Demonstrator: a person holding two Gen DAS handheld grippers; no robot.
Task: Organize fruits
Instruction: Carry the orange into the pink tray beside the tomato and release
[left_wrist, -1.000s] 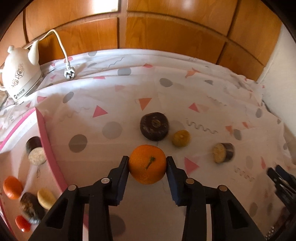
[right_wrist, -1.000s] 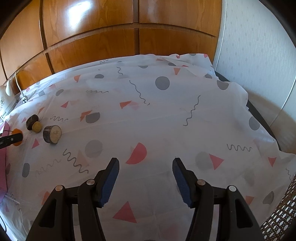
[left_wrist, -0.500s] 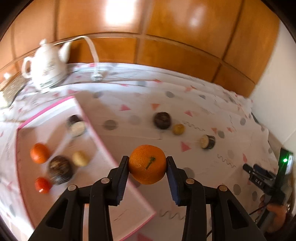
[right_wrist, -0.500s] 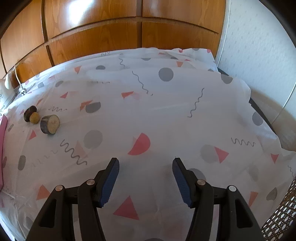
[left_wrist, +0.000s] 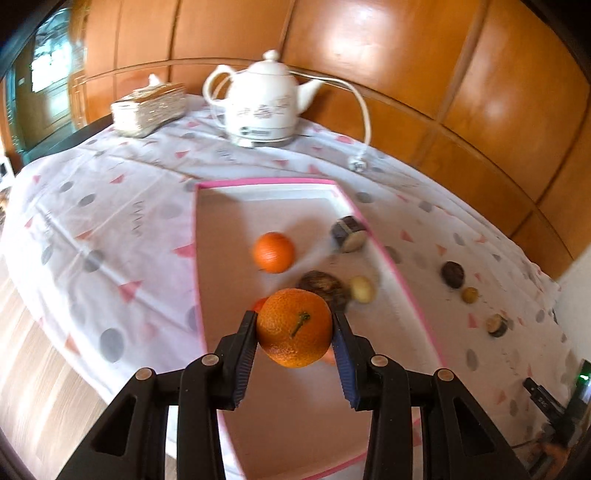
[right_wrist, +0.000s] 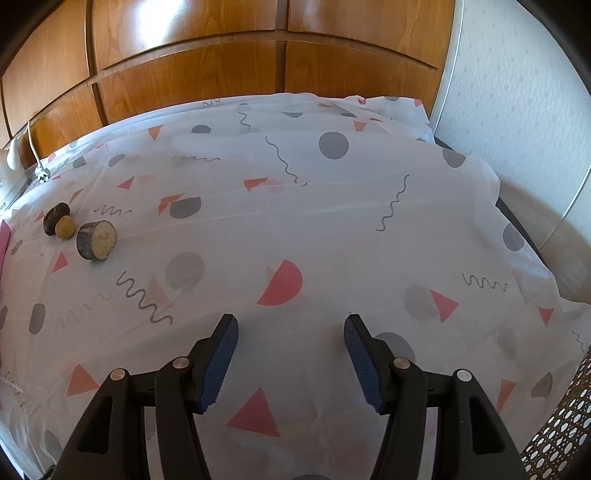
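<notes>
My left gripper is shut on a big orange and holds it in the air over the pink-rimmed tray. In the tray lie a smaller orange, a dark round fruit, a pale yellow one, a cut dark piece and a red fruit mostly hidden behind the held orange. On the cloth right of the tray sit a dark fruit, a small yellow one and a cut piece. My right gripper hangs open over bare cloth, far right of those same pieces.
A white kettle with cord and plug stands behind the tray, a tissue box to its left. Wooden panels back the table. The cloth drops off at the left edge over wood floor. A woven basket shows at the right.
My left gripper has carried the orange leftward from above the loose fruits to above the tray and rolled, bringing kettle and tissue box into view. The right gripper has hardly moved.
</notes>
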